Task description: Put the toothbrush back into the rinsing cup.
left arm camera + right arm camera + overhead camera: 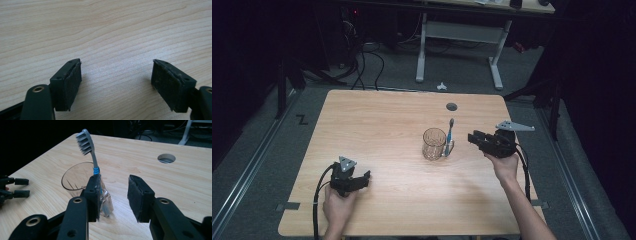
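A clear brownish mug [433, 144] stands right of the table's middle. A grey and blue toothbrush [450, 134] stands upright at its handle, bristles up. In the right gripper view the toothbrush [90, 147] rises through the mug's [75, 177] handle. My right gripper [473, 138] hovers just right of the mug and points at it. Its jaws stand apart and grip nothing [113, 195]; the near jaw partly hides the brush's lower stem. My left gripper [364, 177] rests near the front left, open over bare wood [116, 82]. It also shows far off in the right gripper view [26, 187].
The wooden table [387, 120] has a round cable hole [452, 106] behind the mug. Beyond the far edge stand a desk on white legs [497, 65] and loose cables [362, 65] on the dark floor.
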### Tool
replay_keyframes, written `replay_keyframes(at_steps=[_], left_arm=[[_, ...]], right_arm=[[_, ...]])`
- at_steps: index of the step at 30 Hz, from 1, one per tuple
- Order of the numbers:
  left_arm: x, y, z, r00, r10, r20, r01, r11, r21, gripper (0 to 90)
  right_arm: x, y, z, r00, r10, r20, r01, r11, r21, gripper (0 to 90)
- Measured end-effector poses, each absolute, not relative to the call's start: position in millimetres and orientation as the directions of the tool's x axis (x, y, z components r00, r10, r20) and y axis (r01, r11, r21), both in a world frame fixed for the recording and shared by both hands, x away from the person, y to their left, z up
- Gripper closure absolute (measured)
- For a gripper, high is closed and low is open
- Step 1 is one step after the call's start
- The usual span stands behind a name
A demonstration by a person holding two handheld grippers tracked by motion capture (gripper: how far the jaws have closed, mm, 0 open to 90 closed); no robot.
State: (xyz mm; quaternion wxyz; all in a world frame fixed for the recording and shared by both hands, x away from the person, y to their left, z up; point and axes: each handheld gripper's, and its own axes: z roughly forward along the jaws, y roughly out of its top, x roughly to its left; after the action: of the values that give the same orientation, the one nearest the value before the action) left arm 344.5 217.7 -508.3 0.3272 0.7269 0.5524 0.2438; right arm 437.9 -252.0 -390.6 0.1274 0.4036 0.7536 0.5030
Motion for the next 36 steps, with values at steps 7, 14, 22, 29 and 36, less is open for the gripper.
replay_keyframes(at_steps=[7,14,22,29,36], left_arm=[[345,218,-508,0.271,0.962,-0.008,0.644,-0.176,0.745,24.8],[345,218,-508,0.271,0.963,-0.007,0.644,-0.176,0.745,24.8],[345,218,-508,0.271,0.962,-0.007,0.644,-0.176,0.745,24.8],[345,218,-508,0.271,0.962,-0.007,0.644,-0.176,0.745,24.8],[345,218,-508,0.271,0.963,-0.007,0.643,-0.176,0.745,24.8]], right_arm=[[433,-254,-395,-0.637,0.741,0.212,0.478,0.164,0.863,62.9],[427,-260,-398,-0.629,0.747,0.216,0.48,0.153,0.864,62.9],[424,-266,-406,-0.616,0.753,0.233,0.496,0.141,0.857,62.9],[420,-269,-409,-0.61,0.758,0.231,0.494,0.136,0.859,62.9],[417,-275,-414,-0.595,0.767,0.238,0.504,0.126,0.855,62.9]])
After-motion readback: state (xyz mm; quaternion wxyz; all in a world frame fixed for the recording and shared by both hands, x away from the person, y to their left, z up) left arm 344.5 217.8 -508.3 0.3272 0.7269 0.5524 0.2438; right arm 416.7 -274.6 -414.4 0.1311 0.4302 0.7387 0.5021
